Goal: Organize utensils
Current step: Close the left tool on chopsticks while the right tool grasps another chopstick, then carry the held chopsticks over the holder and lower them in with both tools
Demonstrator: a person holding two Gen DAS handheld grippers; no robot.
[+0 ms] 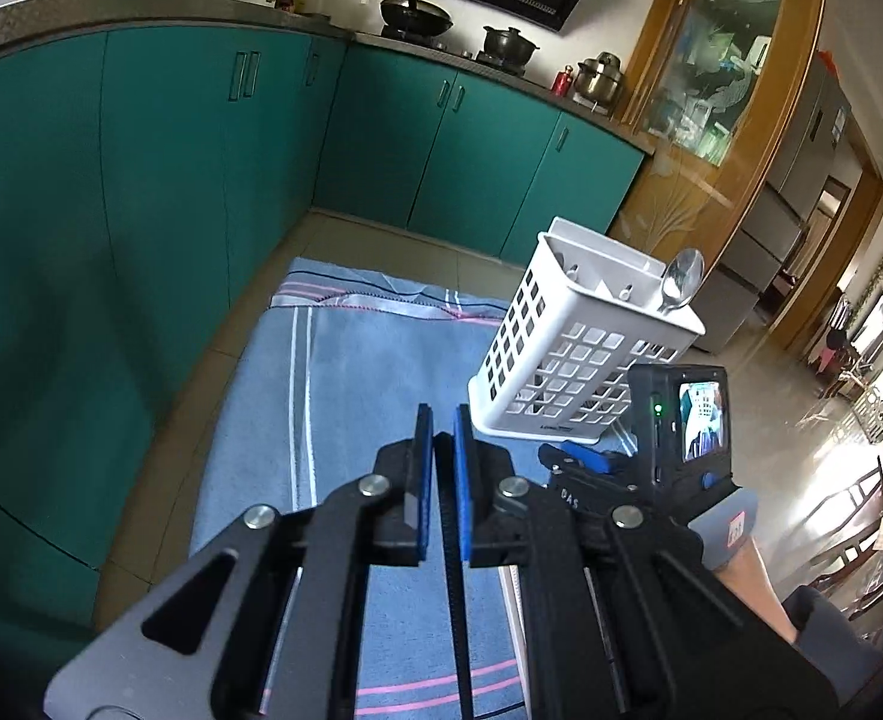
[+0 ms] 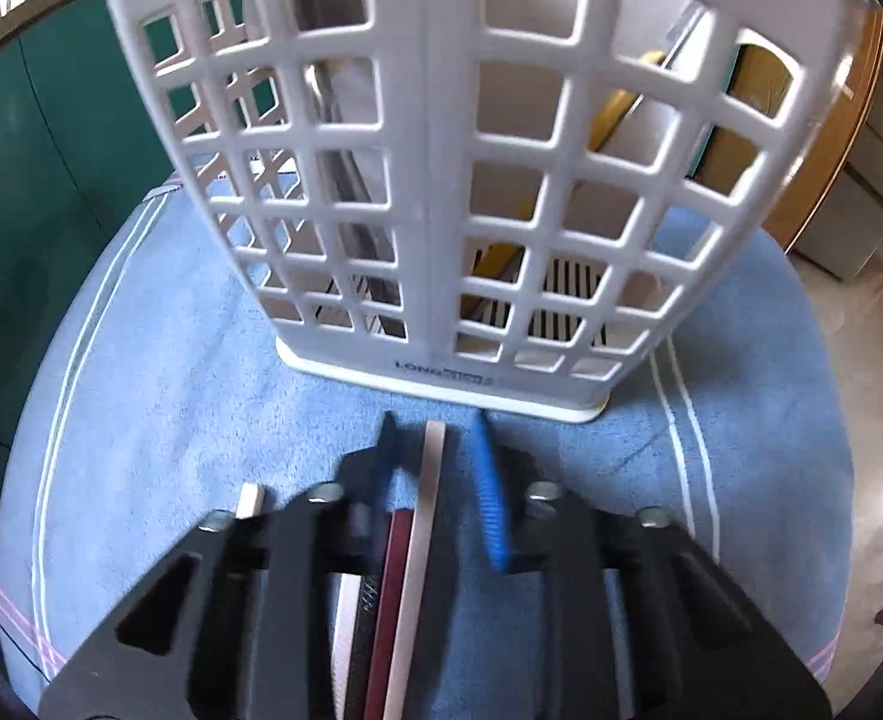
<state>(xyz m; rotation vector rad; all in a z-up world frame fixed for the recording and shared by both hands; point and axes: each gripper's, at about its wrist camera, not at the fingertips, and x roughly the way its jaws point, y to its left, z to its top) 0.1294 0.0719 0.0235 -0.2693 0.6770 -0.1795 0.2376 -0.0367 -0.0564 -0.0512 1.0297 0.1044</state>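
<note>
The right gripper [image 2: 435,438] stands open above several flat utensil handles [image 2: 423,540] lying on the blue towel [image 2: 171,360] (exact count unclear, at least three); whether it touches them cannot be told. One white caddy [image 2: 435,168] stands just ahead, holding one spoon [image 1: 681,285]. The left gripper [image 1: 441,420], nearly closed and empty, hovers beside the caddy's base.

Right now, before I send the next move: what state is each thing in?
utensil caddy: upright on the blue towel, partly filled.
spoon: standing in the caddy, bowl up above the rim.
chopsticks: lying on the towel between the right fingers, not clamped.
left hand-held gripper: nearly closed, empty.
right hand-held gripper: open.
</note>
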